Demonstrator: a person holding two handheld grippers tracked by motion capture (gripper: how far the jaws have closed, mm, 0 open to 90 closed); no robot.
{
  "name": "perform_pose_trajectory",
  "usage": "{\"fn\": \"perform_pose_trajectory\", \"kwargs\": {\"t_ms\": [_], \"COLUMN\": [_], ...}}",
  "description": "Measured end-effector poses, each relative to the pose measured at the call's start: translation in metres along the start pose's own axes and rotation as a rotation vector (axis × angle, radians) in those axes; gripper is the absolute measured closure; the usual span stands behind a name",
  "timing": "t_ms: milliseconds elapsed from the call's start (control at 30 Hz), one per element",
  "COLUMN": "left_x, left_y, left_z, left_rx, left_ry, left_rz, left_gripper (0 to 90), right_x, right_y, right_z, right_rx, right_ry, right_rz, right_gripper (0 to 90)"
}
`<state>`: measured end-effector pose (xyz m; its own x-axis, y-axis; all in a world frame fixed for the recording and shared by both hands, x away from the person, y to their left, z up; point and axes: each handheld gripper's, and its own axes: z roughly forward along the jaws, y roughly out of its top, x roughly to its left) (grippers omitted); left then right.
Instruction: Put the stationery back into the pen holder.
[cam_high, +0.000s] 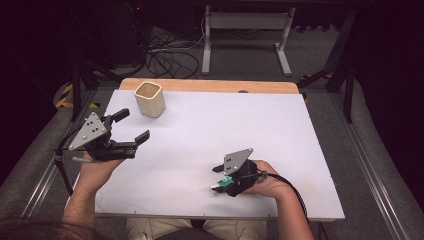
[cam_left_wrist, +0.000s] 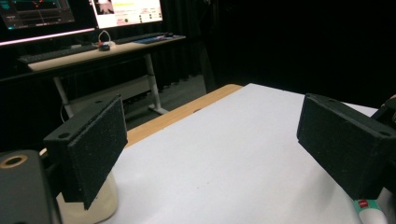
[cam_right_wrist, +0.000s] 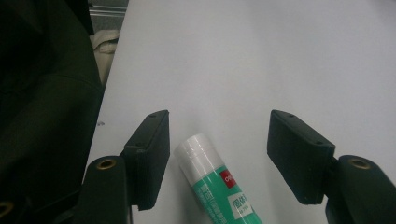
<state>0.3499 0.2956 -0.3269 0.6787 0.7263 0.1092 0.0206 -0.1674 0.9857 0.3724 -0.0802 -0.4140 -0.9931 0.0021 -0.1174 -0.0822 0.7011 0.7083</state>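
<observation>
Two grippers are in use over a white tabletop (cam_high: 280, 130). The right gripper (cam_high: 218, 180) sits low near the front edge, right of centre, held in the person's right hand (cam_high: 265, 177). Its jaws stand part open with a glue stick (cam_right_wrist: 219, 186) lying between them. In the right gripper view the stick lies flat on the white surface, white cap pointing away from the gripper, green label toward it. The stick lies just beside the jaw at the left of that view, and contact there cannot be confirmed. A clear gap separates it from the other jaw. The pads do not press on it, so it is not gripped. In the high view a green and white part of the stick shows at the gripper's tip.

The left gripper (cam_high: 131, 126) is held above the tabletop near the left edge, in the person's left hand (cam_high: 97, 162), well apart from the right gripper. Its jaws are wide open and hold nothing. In the left gripper view the two black pads (cam_left_wrist: 95, 144) stand far apart with bare white surface between them.

A cream cup (cam_high: 149, 98) stands upright near the back left corner, just beyond the left gripper. In the left gripper view its lower body shows below the jaw at the left of that view.
</observation>
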Motion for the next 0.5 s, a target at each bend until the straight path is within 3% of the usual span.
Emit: {"fn": "perform_pose_trajectory", "kwargs": {"t_ms": [500], "left_x": [0.0], "left_y": [0.0], "left_z": [0.0], "left_rx": [0.0], "left_ry": [0.001], "left_rz": [0.001], "left_gripper": [9.3], "right_x": [0.004], "right_y": [0.0], "right_z": [0.018], "right_rx": [0.068], "right_ry": [0.03], "right_rz": [-0.054], "right_gripper": [43.6]}}
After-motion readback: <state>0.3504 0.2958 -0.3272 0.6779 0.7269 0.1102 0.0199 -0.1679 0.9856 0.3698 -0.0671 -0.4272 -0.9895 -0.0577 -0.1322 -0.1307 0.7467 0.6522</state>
